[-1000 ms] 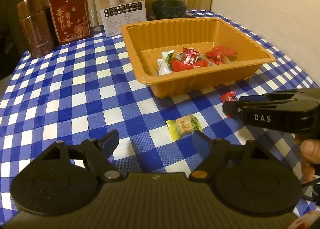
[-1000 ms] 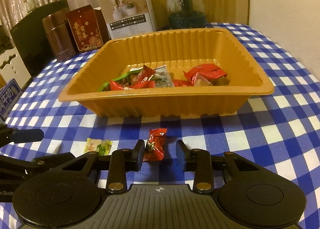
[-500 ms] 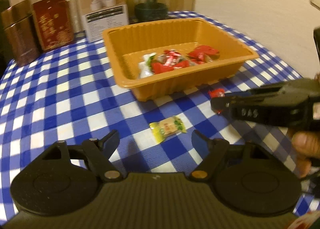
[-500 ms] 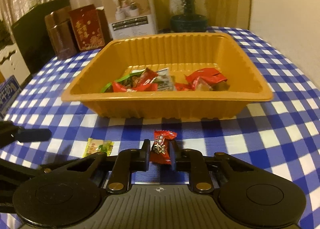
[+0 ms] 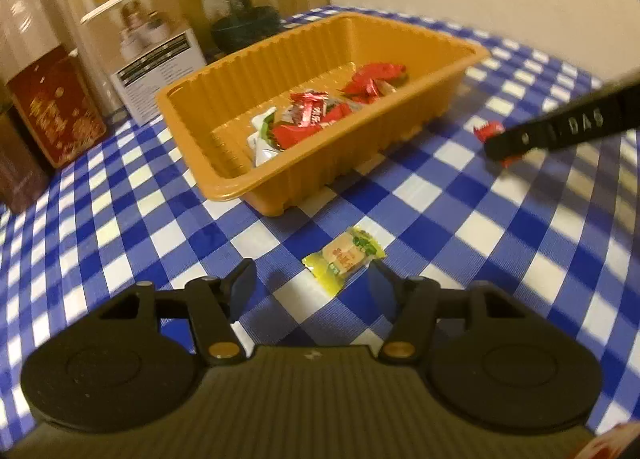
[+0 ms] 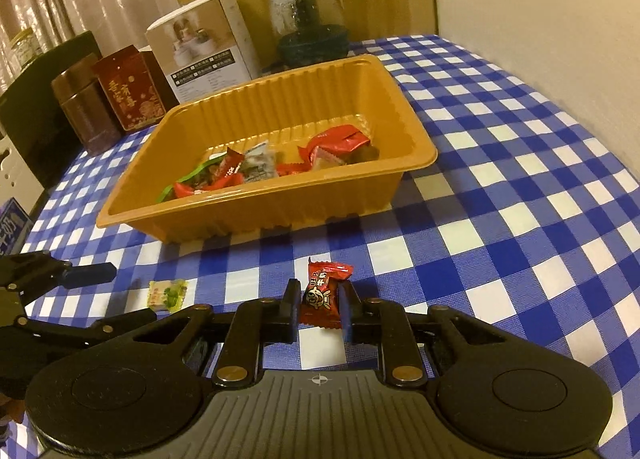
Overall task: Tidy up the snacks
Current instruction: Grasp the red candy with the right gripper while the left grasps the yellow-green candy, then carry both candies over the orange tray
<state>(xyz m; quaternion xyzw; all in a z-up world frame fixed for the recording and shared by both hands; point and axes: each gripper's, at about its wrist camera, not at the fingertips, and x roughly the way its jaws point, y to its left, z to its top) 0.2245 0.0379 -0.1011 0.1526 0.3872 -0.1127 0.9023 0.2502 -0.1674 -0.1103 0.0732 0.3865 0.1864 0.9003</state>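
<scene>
Blue-check tablecloth (image 6: 500,187), boxes and jar at back. Red candy (image 6: 322,297) was clamped in the right gripper (image 6: 320,309), just in front of the orange tray (image 6: 416,157). Yellow-green candy (image 5: 344,257) lay on the cloth between the closing jaws of the left gripper (image 5: 310,285), pads not yet touching. Step: picking up both. Next probably lift and drop in the tray.

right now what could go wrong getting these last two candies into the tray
1. The right tongs pinch the red candy only by its wrapper sides; it could slip out before clearing the orange tray rim.
2. The left tongs are closing around the yellow candy, which lies off-centre near one finger, so they may push it away.
</scene>
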